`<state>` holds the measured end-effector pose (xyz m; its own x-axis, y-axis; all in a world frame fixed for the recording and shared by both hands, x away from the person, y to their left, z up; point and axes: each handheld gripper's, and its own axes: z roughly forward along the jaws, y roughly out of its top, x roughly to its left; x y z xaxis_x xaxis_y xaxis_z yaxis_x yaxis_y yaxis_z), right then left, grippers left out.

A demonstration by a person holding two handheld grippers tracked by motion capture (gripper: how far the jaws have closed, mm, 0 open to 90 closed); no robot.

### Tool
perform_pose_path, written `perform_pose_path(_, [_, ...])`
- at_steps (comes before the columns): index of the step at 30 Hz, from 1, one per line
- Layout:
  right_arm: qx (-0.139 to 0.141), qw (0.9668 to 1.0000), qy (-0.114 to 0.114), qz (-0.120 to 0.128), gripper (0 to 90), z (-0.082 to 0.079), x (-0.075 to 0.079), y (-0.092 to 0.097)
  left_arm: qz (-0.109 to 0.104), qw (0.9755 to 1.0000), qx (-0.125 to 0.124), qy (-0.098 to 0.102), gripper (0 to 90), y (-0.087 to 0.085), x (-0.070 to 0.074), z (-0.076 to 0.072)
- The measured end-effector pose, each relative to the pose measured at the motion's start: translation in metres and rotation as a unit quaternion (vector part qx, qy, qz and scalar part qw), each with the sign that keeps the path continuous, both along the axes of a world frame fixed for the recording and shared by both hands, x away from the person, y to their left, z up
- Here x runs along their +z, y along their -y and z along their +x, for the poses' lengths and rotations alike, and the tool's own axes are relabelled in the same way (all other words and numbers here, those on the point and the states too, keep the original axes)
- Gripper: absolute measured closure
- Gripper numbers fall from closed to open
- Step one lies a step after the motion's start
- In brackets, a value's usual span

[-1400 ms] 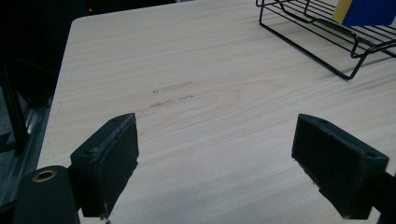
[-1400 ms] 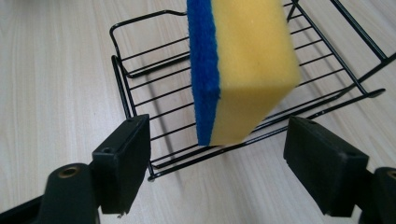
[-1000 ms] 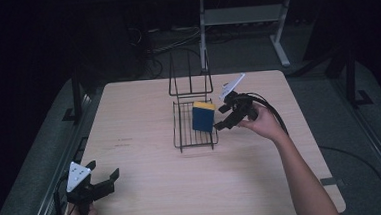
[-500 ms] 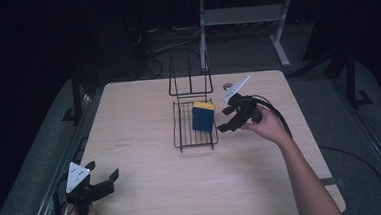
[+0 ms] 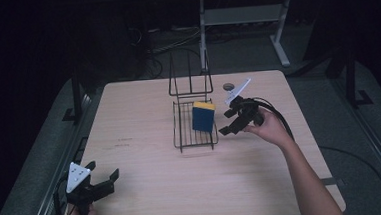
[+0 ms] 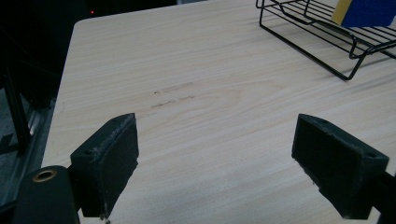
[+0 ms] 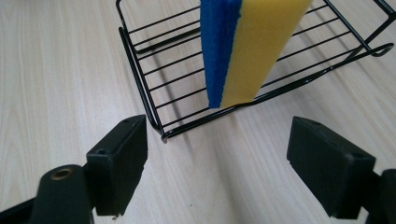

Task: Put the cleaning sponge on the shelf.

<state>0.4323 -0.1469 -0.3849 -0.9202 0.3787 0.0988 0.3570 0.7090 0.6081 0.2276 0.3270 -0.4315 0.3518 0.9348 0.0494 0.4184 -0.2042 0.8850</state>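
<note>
A: Since the earlier frames the right tongs [image 5: 232, 122] have backed off a little from the sponge [image 5: 203, 116] toward the right side of the bench [image 5: 139, 115]. The left tongs [image 5: 104, 182] have stayed put at the near left corner.

B: Either pair holding anything?

A: No. The right tongs stand wide apart with nothing between the pads, aimed at the sponge's narrow edge. The left tongs are spread just as wide over bare wood.

B: Where does the sponge sit?

A: Upright on its edge in the wire rack [image 5: 182, 133], on the right part of the rack floor near the back. In the right gripper view its blue scouring face [image 7: 219, 51] is to the left and the yellow foam [image 7: 261, 46] to the right.

B: How would it handle?

A: I'd judge it very light and soft. The foam will give under the pads, and the blue face should grip better. Closing across the 2 broad faces near the top edge looks best, away from the wires.

B: Room to move?

A: Open above and to the right. The low front wire [image 7: 140, 84] of the rack and the tall wire back [image 5: 190, 80] behind the sponge could snag a pad. A small dark round thing [image 5: 228, 86] lies farther back, clear of the work. The bench edges are well apart from the rack.
</note>
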Motion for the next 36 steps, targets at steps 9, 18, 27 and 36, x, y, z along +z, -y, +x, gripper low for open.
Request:
perform_pose_path(9, [0.0, 1.0, 0.003, -0.003, 19.9, -0.005, -0.001, 0.004, 0.001, 1.0, -0.001, 0.0, 14.1, 0.001, 0.0, 0.0])
perform_pose_path(18, [0.002, 1.0, -0.006, -0.005, 19.9, -0.009, -0.002, 0.007, 0.001, 1.0, -0.001, 0.001, 14.1, 0.001, 0.0, 0.0])
perform_pose_path(27, [0.008, 0.9999, -0.007, -0.011, 19.8, -0.015, 0.0, 0.007, 0.002, 1.0, -0.001, 0.002, 14.1, 0.001, 0.001, -0.001])
perform_pose_path(36, [0.002, 0.9999, -0.009, -0.009, 19.7, -0.023, -0.005, 0.013, 0.003, 1.0, -0.002, 0.002, 14.1, 0.002, 0.0, 0.0])
